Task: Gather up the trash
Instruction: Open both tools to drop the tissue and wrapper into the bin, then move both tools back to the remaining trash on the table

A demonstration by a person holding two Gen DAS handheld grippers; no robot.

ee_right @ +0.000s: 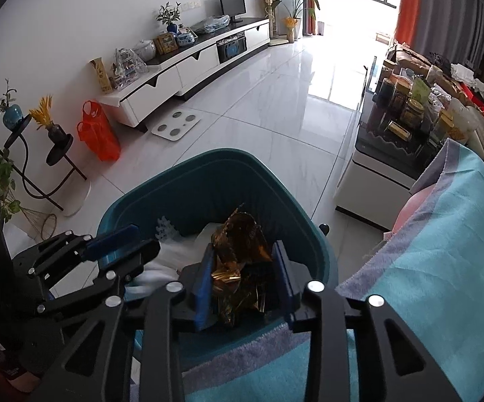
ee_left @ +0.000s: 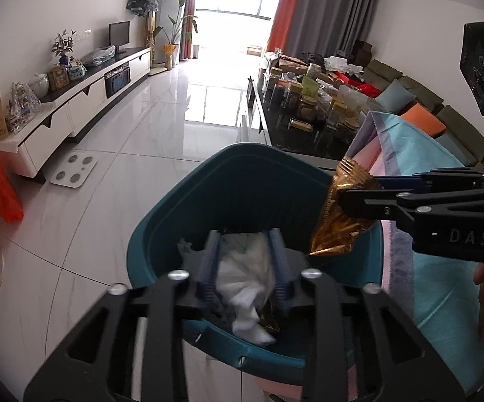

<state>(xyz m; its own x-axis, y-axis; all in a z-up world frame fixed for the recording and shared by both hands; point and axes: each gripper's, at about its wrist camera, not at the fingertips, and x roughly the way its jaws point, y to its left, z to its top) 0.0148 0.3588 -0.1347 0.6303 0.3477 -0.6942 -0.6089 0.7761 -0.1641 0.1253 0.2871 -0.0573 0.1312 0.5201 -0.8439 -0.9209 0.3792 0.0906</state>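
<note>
Both tools over the teal bin (ee_right: 215,181) now. Left tool (ee_left: 247,268) spread apart, white tissue (ee_left: 248,288) loose between the fingers, looks like dropping into the bin. Right tool (ee_right: 243,278) also parted around the gold wrapper (ee_right: 242,254), pads not pressing it as far as visible. Probably near the end of this round, more trash maybe left elsewhere, can't tell

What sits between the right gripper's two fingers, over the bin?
A crumpled gold wrapper sits between the right gripper's fingers, above the teal bin, seen in both wrist views.
</note>
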